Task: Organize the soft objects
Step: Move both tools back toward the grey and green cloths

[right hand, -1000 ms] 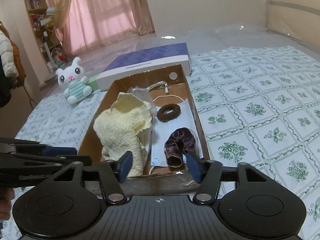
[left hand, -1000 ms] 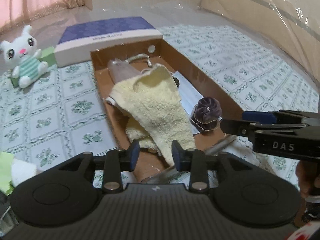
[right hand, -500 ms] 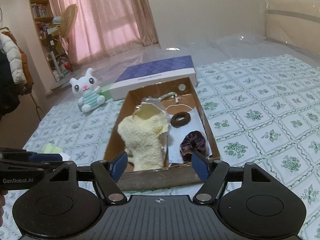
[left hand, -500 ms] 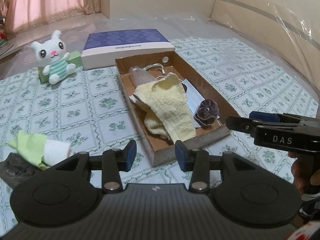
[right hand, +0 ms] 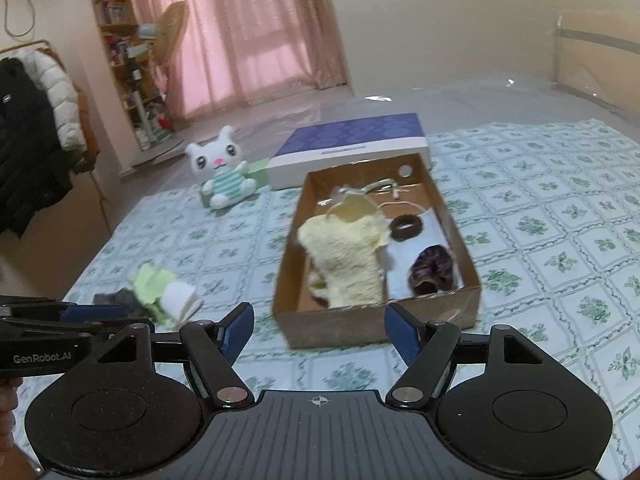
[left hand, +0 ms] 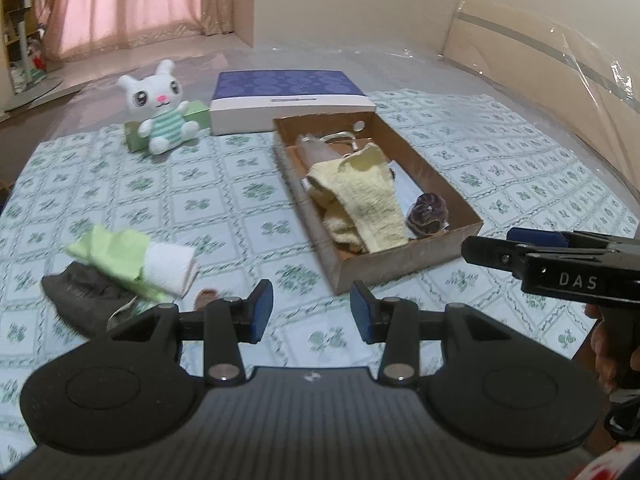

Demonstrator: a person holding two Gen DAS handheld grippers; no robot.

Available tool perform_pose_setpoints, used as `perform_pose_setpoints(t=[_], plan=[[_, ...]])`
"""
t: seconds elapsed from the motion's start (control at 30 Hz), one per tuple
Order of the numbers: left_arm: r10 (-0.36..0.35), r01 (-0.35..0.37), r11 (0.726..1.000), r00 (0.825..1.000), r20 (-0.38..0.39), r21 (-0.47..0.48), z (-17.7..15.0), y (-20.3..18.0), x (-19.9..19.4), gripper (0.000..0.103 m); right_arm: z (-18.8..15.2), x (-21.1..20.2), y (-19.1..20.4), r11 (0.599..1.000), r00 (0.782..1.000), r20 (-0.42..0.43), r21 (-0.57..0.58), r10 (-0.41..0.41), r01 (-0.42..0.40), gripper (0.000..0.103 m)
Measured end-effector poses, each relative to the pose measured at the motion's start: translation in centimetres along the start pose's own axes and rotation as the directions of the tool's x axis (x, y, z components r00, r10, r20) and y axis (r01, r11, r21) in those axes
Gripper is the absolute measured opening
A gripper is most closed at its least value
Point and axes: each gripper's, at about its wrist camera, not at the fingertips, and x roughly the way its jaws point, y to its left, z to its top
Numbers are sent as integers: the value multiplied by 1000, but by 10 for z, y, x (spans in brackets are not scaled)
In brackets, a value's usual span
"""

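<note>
Both grippers empty: left gripper (left hand: 311, 307) part open, right gripper (right hand: 319, 330) wide. Yellow towel (left hand: 370, 204) and scrunchie (right hand: 433, 270) sat inside cardboard box (right hand: 380, 330), sorted. Cloth pile (left hand: 132, 268) lay loose on bedsheet (left hand: 224, 208), left of box, likely next.

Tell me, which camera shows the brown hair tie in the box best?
The right wrist view: the brown hair tie lies in plain sight in the cardboard box, beside the yellow towel. In the left wrist view, the towel hides it.
</note>
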Motion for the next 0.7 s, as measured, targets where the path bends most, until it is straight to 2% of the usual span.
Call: perform_pose_setpoints(t=[0.4, 0.7], plan=[[83, -83, 993, 996, -13, -86, -43, 40, -40, 39, -23, 3, 44, 993, 994, -51, -56, 100, -102, 72], [177, -185, 966, 982, -58, -179, -73, 81, -54, 40, -42, 24, 71, 980, 981, -110, -100, 160, -171, 72]])
